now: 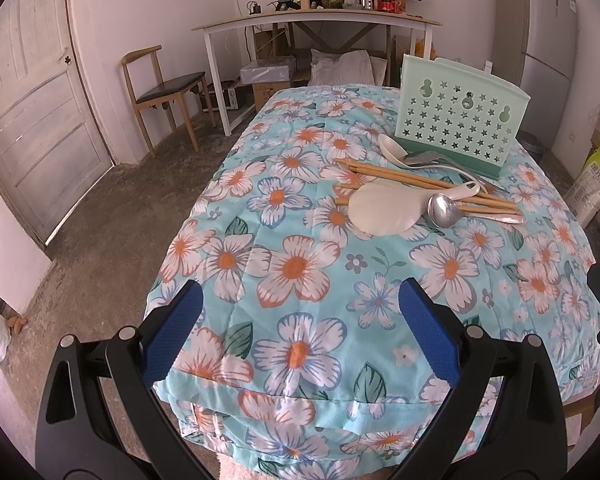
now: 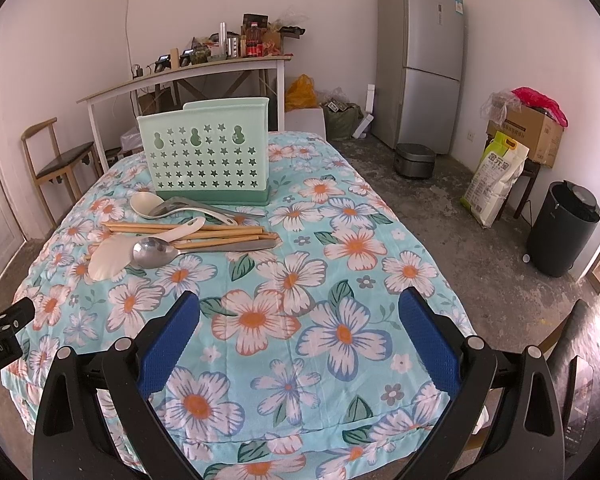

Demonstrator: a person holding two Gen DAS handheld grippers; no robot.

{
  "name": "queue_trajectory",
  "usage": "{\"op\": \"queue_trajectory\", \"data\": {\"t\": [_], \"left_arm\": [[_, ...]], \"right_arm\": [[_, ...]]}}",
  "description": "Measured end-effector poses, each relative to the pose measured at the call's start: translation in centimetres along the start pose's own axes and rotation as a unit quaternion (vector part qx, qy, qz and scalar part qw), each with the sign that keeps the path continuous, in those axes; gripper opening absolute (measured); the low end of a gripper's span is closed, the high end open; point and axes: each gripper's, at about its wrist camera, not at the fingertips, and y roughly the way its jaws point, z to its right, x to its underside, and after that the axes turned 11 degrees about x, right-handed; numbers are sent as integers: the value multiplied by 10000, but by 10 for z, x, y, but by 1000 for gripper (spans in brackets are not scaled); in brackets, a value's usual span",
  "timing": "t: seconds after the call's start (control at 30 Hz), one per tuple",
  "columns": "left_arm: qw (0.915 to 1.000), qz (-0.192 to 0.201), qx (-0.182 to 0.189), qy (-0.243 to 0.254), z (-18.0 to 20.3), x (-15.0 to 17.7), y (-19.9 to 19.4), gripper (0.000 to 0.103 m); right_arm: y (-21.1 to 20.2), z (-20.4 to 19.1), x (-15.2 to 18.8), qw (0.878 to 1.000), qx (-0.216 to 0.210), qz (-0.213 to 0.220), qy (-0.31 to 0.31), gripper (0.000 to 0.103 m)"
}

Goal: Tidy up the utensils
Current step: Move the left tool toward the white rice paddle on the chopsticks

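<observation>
A mint-green utensil holder (image 1: 458, 118) (image 2: 208, 156) with star cut-outs stands upright on the floral tablecloth (image 1: 300, 272) (image 2: 300, 280). In front of it lies a loose pile: a white rice paddle (image 1: 384, 208) (image 2: 110, 258), a steel spoon (image 1: 444, 210) (image 2: 156, 252), wooden chopsticks (image 1: 400, 176) (image 2: 204, 234), a white ladle (image 1: 392, 146) (image 2: 146, 202) and a grey utensil (image 2: 204, 205). My left gripper (image 1: 300, 296) hangs open over the table's near edge, well short of the pile. My right gripper (image 2: 298, 302) is open too, with only cloth between its fingers.
A wooden chair (image 1: 160, 92) and a cluttered white side table (image 1: 320, 20) stand beyond the table. A grey fridge (image 2: 424, 60), a rice cooker (image 2: 414, 160), a sack (image 2: 496, 176) and a black bin (image 2: 562, 228) sit on the floor to the right.
</observation>
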Motion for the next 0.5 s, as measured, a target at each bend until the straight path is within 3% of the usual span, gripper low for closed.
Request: {"op": "queue_trajectory", "data": {"t": [0.5], "left_arm": [[9996, -237, 65, 126, 16, -20, 35, 95]], "right_arm": [[37, -5, -10, 9996, -182, -123, -190, 97]]}}
